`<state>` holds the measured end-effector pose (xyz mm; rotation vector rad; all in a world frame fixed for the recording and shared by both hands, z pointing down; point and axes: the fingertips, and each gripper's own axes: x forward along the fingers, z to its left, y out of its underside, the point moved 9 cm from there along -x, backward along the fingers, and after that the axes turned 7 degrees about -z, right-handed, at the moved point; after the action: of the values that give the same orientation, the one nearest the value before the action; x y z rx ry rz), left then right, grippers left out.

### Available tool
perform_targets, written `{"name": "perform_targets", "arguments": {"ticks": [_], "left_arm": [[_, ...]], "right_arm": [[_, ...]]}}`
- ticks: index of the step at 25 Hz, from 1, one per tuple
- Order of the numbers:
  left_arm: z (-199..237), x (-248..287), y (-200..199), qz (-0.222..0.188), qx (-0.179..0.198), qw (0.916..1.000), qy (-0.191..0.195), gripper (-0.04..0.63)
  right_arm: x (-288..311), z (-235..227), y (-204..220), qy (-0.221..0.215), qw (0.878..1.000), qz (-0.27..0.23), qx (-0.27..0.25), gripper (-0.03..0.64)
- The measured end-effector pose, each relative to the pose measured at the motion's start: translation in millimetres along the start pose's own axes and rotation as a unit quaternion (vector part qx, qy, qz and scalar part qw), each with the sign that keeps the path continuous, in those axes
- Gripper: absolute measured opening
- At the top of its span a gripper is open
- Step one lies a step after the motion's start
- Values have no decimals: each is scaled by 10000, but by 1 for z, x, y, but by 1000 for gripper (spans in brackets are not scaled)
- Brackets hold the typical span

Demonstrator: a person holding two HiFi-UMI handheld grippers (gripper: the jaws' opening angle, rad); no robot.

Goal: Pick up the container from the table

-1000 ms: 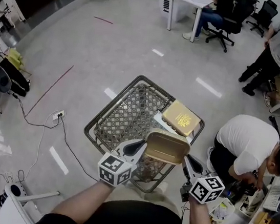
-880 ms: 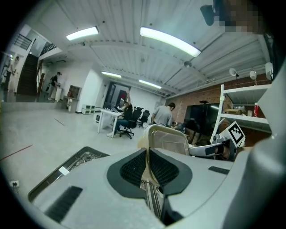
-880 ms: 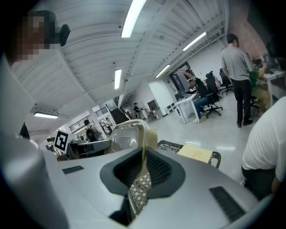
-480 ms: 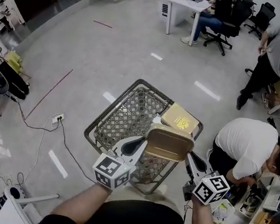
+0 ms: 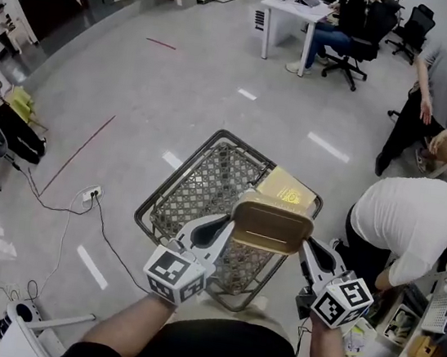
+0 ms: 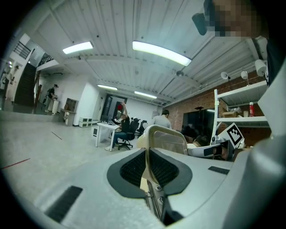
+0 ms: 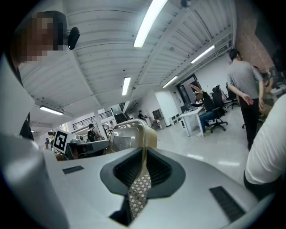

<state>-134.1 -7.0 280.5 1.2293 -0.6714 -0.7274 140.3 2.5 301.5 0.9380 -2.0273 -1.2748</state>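
Container (image 5: 272, 227) is off any surface. It hangs in the air between the two grippers, over the near right corner of a wire cart (image 5: 180, 167). No counter shows in any view.

Left gripper (image 5: 228, 234): jaws nearly together, pinching the thin rim at the container's left short end; its own view shows the rim (image 6: 167, 141) wedged between the pads (image 6: 134, 167).

Right gripper (image 5: 306, 249): same narrow pinch on the opposite short end, rim (image 7: 127, 136) running up from between its pads (image 7: 158, 170).

Key relation — the container's long axis runs left to right, spanning gripper to gripper, and neither hand is nearer than the other. It sits roughly level, open side up.

Judgement: the pickup looks essentially made. Whatever move follows depends on both hands travelling together, since a rim pinch on thin stock would twist or slip if one end led.

A flat gold box (image 5: 288, 191) lies on the cart's far right corner, just beyond the container.
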Motion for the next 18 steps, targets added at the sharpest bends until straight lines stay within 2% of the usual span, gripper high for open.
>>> {"name": "perform_targets", "arguments": {"ticks": [14,18], "left_arm": [[-12,-8,-33,-474,267,9985,30,29],[-16,-10,-44,-631,479,9968,57,29]], "right_arm": [[-13,23,-38,-184,9978,-436,-464,32],[-13,25,-46,-243,9967,-539,-551,32]]}}
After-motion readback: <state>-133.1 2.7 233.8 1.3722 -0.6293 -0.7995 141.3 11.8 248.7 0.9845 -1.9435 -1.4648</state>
